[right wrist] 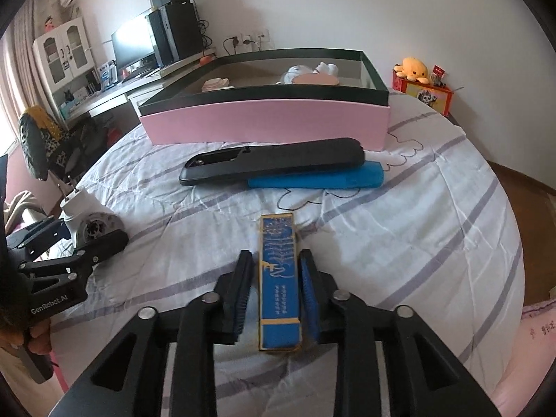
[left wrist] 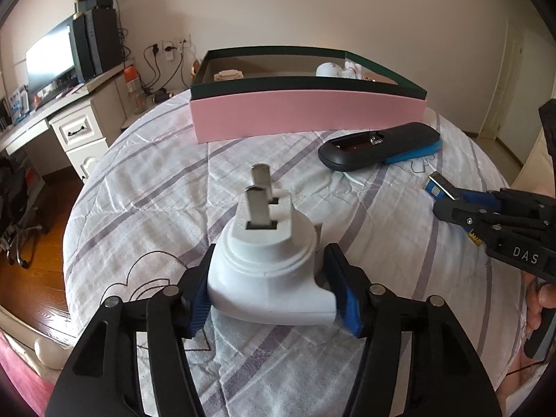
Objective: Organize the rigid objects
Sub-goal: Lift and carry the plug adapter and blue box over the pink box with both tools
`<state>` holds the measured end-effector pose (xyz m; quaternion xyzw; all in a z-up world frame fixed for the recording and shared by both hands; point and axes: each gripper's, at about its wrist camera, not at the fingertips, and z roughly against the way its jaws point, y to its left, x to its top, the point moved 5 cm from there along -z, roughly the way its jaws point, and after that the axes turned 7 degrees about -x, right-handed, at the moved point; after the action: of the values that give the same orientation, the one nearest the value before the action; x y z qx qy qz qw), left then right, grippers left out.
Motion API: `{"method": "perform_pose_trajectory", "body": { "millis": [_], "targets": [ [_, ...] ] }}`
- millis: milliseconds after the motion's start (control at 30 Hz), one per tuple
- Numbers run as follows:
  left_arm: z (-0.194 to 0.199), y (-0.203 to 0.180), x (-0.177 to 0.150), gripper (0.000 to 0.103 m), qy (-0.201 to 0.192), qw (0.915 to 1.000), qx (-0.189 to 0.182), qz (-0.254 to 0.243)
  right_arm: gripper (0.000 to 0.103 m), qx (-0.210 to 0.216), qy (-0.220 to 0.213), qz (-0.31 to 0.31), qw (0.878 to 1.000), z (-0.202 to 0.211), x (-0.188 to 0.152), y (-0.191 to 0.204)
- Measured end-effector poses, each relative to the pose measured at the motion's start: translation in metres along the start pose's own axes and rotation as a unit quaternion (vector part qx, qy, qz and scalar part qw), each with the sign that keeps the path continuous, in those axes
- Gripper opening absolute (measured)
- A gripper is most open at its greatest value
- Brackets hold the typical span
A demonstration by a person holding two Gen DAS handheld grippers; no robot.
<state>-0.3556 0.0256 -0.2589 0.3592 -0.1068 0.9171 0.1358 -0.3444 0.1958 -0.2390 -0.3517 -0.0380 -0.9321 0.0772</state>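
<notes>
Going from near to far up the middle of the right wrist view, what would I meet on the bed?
Right gripper → blue box between its fingers → blue case → black remote → pink box.

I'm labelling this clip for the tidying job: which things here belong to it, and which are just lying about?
Job: white plug, slim blue box, black remote, blue case partly under it, pink box.

Lying about: monitor, computer tower, yellow plush, red box.
</notes>
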Motion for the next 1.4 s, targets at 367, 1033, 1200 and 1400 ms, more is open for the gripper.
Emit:
{"method": "perform_pose_trajectory", "body": {
  "millis": [367, 1033, 1200, 1400],
  "targets": [
    [0.012, 0.003, -0.001, 0.055, -0.014, 0.9997, 0.014, 0.017, 0.021, -0.006, -0.01, -0.006, 1.0, 0.011, -0.005, -0.001],
    [0.09, -0.009, 0.023, 0.054, -0.097, 0.9927, 0.072, 0.005, 0.021, 0.028, -0.073, -0.039, 0.996, 0.065, 0.005, 0.005],
    [0.131, -0.025, 0.036, 0.054, -0.145, 0.9859, 0.083, -0.012, 0.021, 0.015, -0.116, -0.017, 0.993, 0.1, 0.021, 0.014],
    [0.181, -0.036, 0.049, 0.054, -0.203, 0.9744, 0.094, -0.024, 0.021, 0.009, -0.171, 0.004, 0.985, 0.147, 0.038, 0.024]
  ]
}}
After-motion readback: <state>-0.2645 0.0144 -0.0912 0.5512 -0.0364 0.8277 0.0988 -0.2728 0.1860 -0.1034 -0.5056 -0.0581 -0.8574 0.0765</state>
